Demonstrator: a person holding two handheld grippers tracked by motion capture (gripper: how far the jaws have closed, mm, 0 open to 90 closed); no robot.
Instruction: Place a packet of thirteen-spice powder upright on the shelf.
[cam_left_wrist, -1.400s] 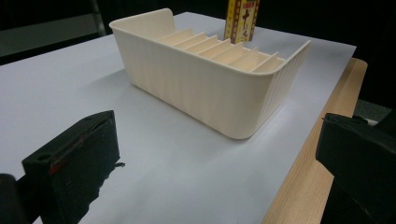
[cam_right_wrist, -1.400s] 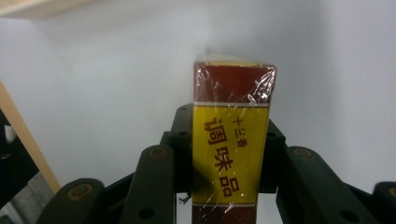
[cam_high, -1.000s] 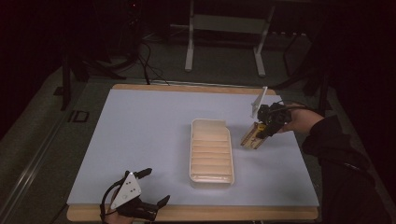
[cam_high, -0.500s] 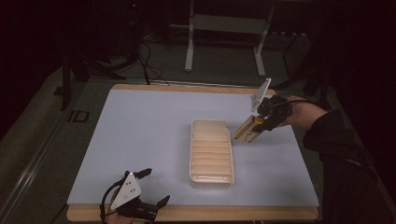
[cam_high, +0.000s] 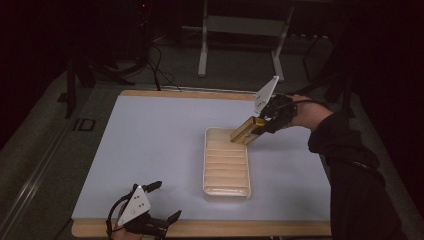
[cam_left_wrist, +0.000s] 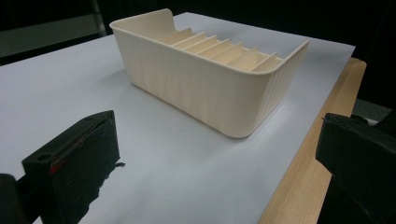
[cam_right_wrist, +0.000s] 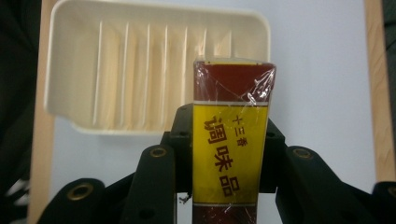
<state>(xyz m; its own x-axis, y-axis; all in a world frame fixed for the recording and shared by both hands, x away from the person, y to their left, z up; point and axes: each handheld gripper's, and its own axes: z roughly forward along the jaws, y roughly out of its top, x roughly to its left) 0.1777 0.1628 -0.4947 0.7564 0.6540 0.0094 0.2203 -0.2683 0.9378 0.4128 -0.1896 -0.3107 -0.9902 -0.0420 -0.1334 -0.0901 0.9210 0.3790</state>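
- Your right gripper (cam_right_wrist: 229, 154) has its two black jaws pressed against the sides of a cellophane-wrapped seasoning packet (cam_right_wrist: 231, 140); the packet's lower end runs off the bottom of the right gripper view, so you cannot see how long it is.
- The packet carries a yellow label with red-brown Chinese characters and dark red-brown bands above and below it; the smaller printed line is hard to read.
- In the high view the right gripper (cam_high: 261, 125) is held above the table, tilted down and to the left, with the packet (cam_high: 246, 131) poised over the far right corner of the cream ribbed tray (cam_high: 226, 187); whether it touches the rim cannot be told.
- Your right hand (cam_high: 305, 112) reaches in from the right, the dark sleeve (cam_high: 350, 165) leading down to the bottom edge.
- Your left gripper (cam_high: 162, 202) sits low at the near edge of the table (cam_high: 150, 135), jaws spread wide with nothing between them; the hand under it is mostly cut off by the frame.
- In the left gripper view both jaws are cropped, and the tray (cam_left_wrist: 205, 88) stands beyond them on the white table surface (cam_left_wrist: 60, 88), near its wooden edge (cam_left_wrist: 308, 158).
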